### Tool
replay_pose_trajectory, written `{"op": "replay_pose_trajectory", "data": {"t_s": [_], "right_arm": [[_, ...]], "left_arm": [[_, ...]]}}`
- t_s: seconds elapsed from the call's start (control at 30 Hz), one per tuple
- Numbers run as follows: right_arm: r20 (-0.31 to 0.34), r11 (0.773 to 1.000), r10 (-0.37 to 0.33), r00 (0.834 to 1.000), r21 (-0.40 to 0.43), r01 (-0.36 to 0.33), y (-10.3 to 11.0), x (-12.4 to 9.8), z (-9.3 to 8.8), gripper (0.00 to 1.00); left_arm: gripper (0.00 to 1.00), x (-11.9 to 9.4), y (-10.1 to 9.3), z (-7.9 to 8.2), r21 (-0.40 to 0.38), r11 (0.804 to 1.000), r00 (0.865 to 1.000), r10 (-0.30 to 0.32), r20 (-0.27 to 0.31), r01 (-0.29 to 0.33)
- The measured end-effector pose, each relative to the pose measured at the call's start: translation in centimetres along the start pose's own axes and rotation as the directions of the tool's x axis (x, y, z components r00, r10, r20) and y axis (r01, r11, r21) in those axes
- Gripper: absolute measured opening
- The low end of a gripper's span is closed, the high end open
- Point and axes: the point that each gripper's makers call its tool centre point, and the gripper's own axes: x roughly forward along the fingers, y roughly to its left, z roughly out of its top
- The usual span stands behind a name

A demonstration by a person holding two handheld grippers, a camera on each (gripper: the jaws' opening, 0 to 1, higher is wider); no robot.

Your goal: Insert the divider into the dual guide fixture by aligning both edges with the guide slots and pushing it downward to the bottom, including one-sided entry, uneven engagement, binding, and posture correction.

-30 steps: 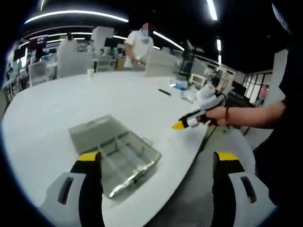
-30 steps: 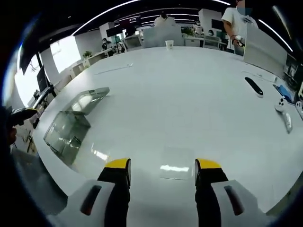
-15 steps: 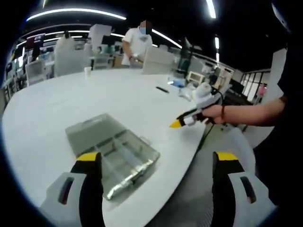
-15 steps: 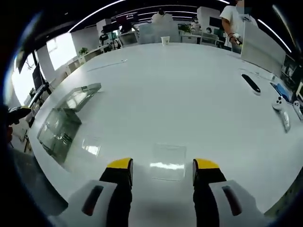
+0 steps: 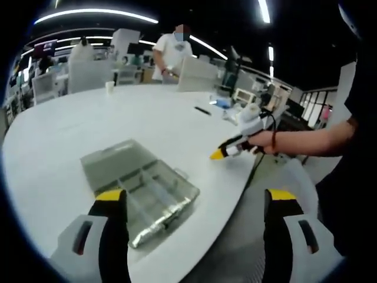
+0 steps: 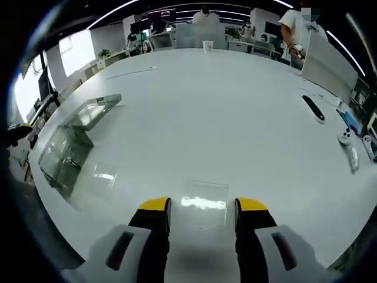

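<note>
A clear plastic box, the guide fixture (image 5: pixel 141 188), lies with its lid open on the white table (image 5: pixel 88 130) just ahead of my left gripper (image 5: pixel 197 199), whose jaws stand wide open and hold nothing. In the right gripper view the same fixture (image 6: pixel 62 154) sits at the table's left edge. A thin clear divider (image 6: pixel 203 203) lies flat on the table between the yellow tips of my right gripper (image 6: pixel 203 207), which is open and not clamped on it. A hand holds the right gripper (image 5: pixel 235 145) at the table's near edge in the left gripper view.
A second small clear plate (image 6: pixel 105 175) lies near the fixture. A black remote (image 6: pixel 313 108) and white controllers (image 6: pixel 349 140) rest at the right, a paper cup (image 6: pixel 207 45) at the far side. A person (image 5: pixel 172 54) stands beyond the table. The table edge (image 5: pixel 235 183) runs close by.
My right gripper has come forward over the divider, which now lies between its tips, and its jaws stand slightly narrower. The left gripper has barely moved.
</note>
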Motion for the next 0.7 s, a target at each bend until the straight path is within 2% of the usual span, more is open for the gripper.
{"op": "replay_pose_trajectory", "data": {"t_s": [0.13, 0.23, 0.47, 0.7], "right_arm": [[0.007, 1.000, 0.001, 1.000, -0.002, -0.001, 0.32, -0.15, 0.04, 0.36], [-0.006, 1.000, 0.000, 1.000, -0.004, 0.000, 0.79, -0.45, -0.03, 0.29], [-0.013, 1.000, -0.004, 1.000, 0.002, 0.004, 0.19, 0.15, -0.05, 0.29], [-0.001, 1.000, 0.006, 1.000, 0.003, -0.006, 0.50, 0.11, 0.02, 0.27]], "left_arm": [[0.95, 0.15, -0.09, 0.05, -0.003, 1.000, 1.000, -0.004, 0.003, 0.004], [0.95, 0.19, -0.20, 0.05, 0.000, 1.000, 1.000, -0.005, 0.003, 0.005], [0.95, 0.06, -0.27, -0.05, -0.004, 1.000, 1.000, 0.001, 0.005, -0.001], [0.94, -0.28, -0.07, 0.14, -0.013, 1.000, 1.000, 0.015, 0.021, -0.015]]}}
